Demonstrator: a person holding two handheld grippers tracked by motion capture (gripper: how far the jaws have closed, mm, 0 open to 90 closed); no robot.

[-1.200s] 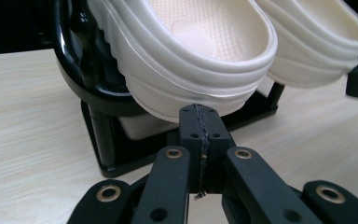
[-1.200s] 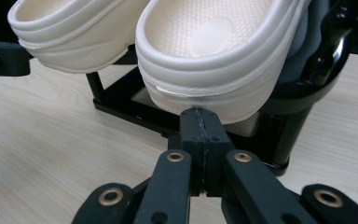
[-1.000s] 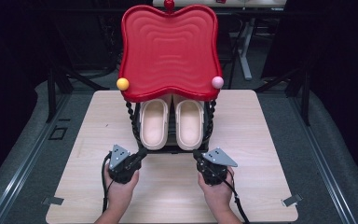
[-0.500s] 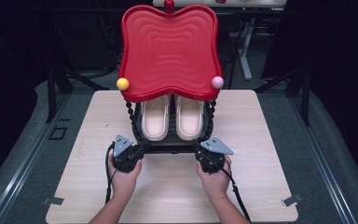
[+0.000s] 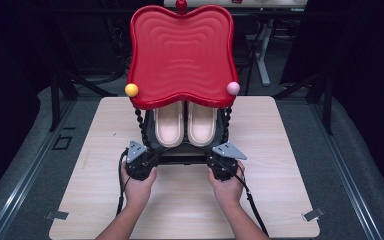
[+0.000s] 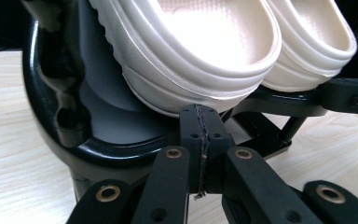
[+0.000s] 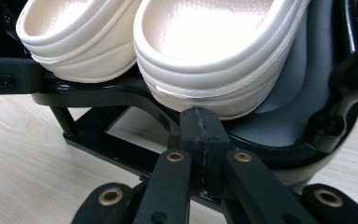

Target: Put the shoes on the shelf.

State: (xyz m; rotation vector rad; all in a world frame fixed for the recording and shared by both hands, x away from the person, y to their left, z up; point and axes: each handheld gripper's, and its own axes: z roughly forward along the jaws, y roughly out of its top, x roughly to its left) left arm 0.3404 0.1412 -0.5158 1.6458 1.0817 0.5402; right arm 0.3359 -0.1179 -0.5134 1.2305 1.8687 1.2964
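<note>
Left gripper (image 6: pixel 200 140): jaws pressed together, holding nothing, tips just under the heel of the left cream foam slipper (image 6: pixel 191 51). Right gripper (image 7: pixel 200 144) likewise under the right cream slipper (image 7: pixel 214 51). Both slippers lie on a black rack (red wavy tray (image 5: pixel 180 55) on top) on the pale wooden table (image 5: pixel 280 165).

The red tray (image 5: pixel 181 55) covers the toe ends of both cream slippers (image 5: pixel 186 124) at twelve o'clock; the black rack (image 5: pixel 180 155) beneath is mostly shadowed, detail lost.
</note>
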